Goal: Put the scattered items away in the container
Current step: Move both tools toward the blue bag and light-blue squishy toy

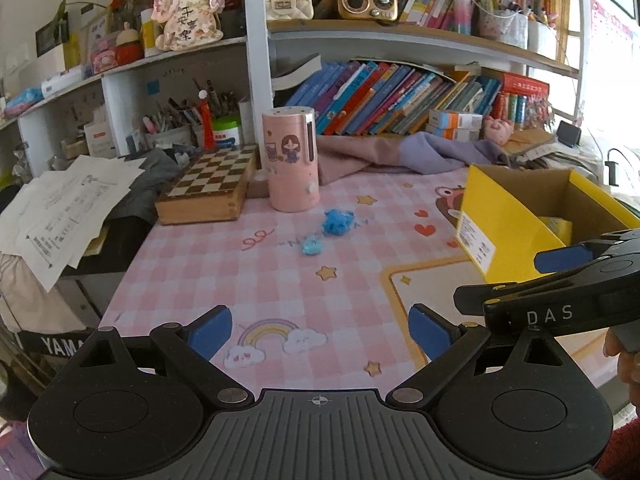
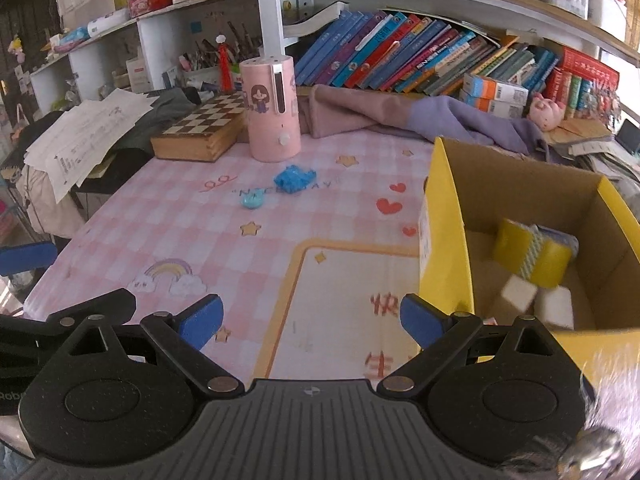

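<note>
A cluttered bookshelf desk is covered by a pink checked mat (image 2: 168,216). Both the left gripper (image 1: 320,330) and right gripper (image 2: 310,316) are held with jaws apart and empty. Ahead of the jaws, two blue toys (image 2: 293,179) (image 2: 252,200) lie uncollected; the yellow box (image 2: 448,264), right of them, already holds items. A reach forward is judged next.
</note>
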`<state>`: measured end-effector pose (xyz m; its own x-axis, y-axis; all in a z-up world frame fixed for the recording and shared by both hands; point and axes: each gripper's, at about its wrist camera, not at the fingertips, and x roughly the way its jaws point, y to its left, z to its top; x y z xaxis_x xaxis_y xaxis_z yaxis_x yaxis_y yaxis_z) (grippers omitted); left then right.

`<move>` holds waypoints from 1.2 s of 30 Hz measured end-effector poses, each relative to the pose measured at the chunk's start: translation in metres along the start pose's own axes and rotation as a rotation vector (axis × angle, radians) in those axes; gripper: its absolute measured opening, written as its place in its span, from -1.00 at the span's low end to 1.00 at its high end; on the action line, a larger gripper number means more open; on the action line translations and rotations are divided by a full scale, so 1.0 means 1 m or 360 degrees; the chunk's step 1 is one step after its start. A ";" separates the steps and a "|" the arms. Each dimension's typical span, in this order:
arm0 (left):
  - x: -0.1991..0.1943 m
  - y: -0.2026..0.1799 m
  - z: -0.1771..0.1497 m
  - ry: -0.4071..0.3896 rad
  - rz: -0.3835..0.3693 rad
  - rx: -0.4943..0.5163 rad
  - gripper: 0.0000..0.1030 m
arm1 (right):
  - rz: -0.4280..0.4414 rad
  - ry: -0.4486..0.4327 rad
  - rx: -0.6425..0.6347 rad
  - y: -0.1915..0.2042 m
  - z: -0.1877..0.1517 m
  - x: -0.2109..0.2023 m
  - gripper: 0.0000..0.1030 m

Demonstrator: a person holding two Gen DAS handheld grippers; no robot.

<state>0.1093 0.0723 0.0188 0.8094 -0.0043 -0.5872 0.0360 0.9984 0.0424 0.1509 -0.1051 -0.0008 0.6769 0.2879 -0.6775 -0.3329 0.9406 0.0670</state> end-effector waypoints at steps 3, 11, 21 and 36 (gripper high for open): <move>0.011 0.002 0.007 0.0009 0.0003 -0.0002 0.88 | 0.0010 -0.0004 -0.0012 -0.003 0.010 0.011 0.86; 0.039 0.006 0.029 0.0003 0.0042 -0.0004 0.88 | -0.0002 -0.0060 -0.0041 -0.015 0.040 0.037 0.86; 0.079 0.002 0.054 -0.0010 0.0067 0.0042 0.88 | -0.0027 -0.0108 0.0017 -0.040 0.081 0.072 0.86; 0.151 0.000 0.060 0.0081 0.0023 0.0048 0.79 | 0.0099 0.0045 0.0003 -0.037 0.117 0.138 0.77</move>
<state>0.2663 0.0683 -0.0212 0.7793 0.0139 -0.6264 0.0425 0.9963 0.0750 0.3336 -0.0794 -0.0109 0.6360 0.3407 -0.6924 -0.3724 0.9214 0.1113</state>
